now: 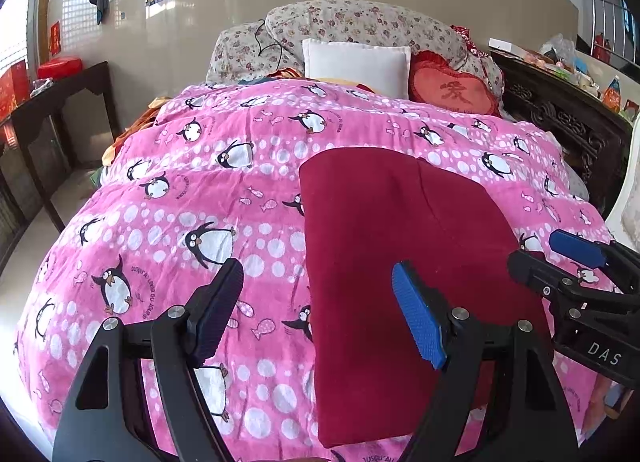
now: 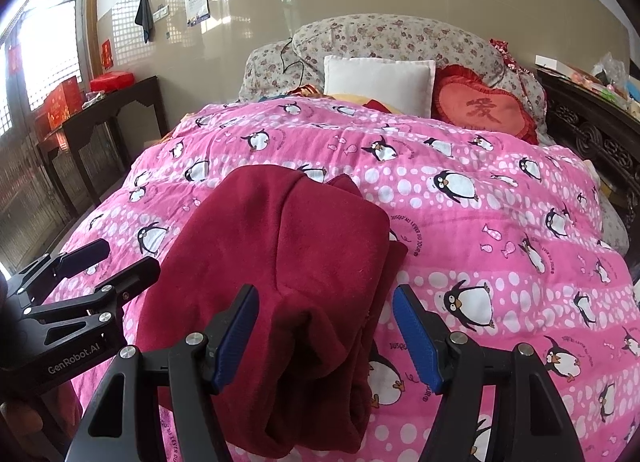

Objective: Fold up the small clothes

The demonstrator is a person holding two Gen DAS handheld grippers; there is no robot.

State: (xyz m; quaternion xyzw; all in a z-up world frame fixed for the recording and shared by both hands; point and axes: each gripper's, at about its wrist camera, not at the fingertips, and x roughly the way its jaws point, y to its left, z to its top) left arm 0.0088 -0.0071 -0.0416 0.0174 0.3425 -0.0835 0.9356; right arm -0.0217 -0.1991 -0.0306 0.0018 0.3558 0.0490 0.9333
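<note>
Lying flat on the pink penguin-printed quilt is one dark red fleece garment, already folded into a thick oblong, and it is the only piece of clothing laid out there. Two black claws with blue ribbed pads hover above it, neither one touching the cloth. The left claw stands wide open and holds nothing; the garment's left edge runs between its two fingers, so one finger hangs over bare quilt and the other over red fleece. The right claw is likewise spread wide and empty, with the near, bunched end of the garment directly below and between its fingers. In the left wrist view the right claw shows at the far right, beside the garment's right edge. Beyond both claws, at the head of the bed, three cushions lean together: one plain white square pillow, one red heart-shaped cushion just right of it, and one large floral bolster behind both
</note>
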